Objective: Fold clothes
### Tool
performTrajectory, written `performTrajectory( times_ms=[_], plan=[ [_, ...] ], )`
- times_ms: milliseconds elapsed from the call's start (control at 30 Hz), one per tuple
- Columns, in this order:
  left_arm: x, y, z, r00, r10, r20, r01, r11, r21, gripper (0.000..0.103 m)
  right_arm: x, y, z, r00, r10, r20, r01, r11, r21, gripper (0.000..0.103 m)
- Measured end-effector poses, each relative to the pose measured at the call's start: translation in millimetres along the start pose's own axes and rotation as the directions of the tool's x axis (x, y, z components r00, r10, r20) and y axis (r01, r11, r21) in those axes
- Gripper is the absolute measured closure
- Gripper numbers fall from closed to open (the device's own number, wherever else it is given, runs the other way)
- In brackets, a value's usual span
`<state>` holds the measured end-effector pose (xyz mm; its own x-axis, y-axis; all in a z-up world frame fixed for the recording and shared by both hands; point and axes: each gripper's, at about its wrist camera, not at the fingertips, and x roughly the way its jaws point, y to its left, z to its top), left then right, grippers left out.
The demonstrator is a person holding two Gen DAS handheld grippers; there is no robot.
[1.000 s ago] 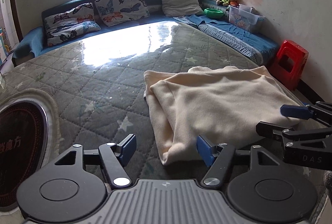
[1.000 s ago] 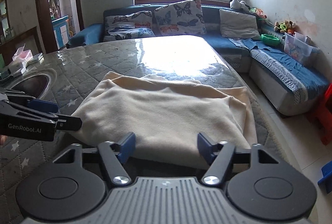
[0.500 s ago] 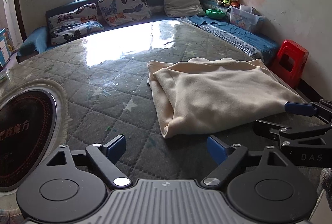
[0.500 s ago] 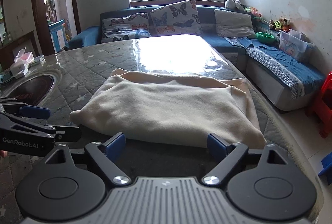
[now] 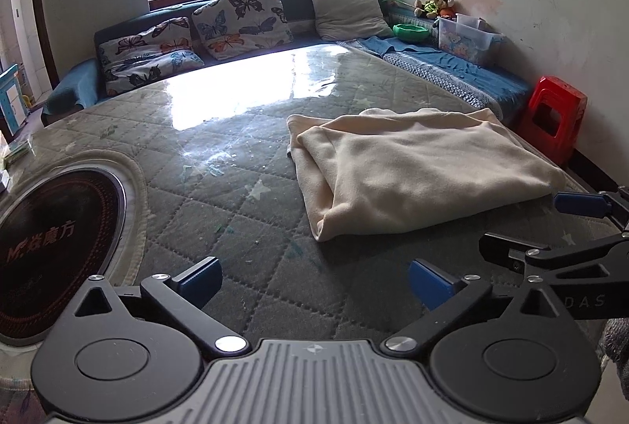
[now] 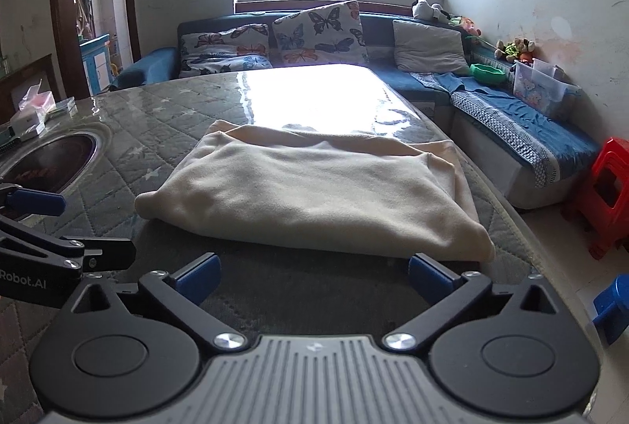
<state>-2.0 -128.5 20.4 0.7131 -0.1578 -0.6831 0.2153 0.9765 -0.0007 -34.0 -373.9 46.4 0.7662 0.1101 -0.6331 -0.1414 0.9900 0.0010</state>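
A cream garment (image 5: 412, 168) lies folded into a flat rectangle on the quilted grey-green table (image 5: 236, 164). It also shows in the right wrist view (image 6: 314, 196). My left gripper (image 5: 314, 280) is open and empty, above the table in front of the garment's left near corner. My right gripper (image 6: 314, 278) is open and empty, just in front of the garment's near edge. The right gripper shows at the right of the left wrist view (image 5: 550, 227), and the left gripper at the left of the right wrist view (image 6: 59, 227).
A round black cooktop (image 5: 51, 247) is set into the table at the left. A blue sofa with butterfly cushions (image 5: 236, 19) runs along the back and right. A red stool (image 5: 554, 117) stands by the right wall. Small boxes (image 6: 31, 109) sit at the table's far left.
Both grippers have pulled back from the garment toward the near table edge and opened wider. The folded garment lies still.
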Motion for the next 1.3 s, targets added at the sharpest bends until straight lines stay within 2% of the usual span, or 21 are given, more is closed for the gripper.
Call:
performTrajectory(
  times_ms=[533, 1300],
  plan=[
    [-7.4, -2.7, -12.5, 1.000, 0.011, 0.013, -0.012, 1.000, 0.028, 0.000, -0.9, 7.9, -6.9, 0.998, -0.050, -0.027, 0.050, 0.999, -0.002, 0.000],
    [-20.9, -13.7, -19.4, 0.998, 0.035, 0.051, -0.038, 0.998, 0.058, 0.000, -8.4, 12.0, -14.3, 0.998, -0.055, -0.026, 0.055, 0.998, 0.009, 0.000]
  ],
)
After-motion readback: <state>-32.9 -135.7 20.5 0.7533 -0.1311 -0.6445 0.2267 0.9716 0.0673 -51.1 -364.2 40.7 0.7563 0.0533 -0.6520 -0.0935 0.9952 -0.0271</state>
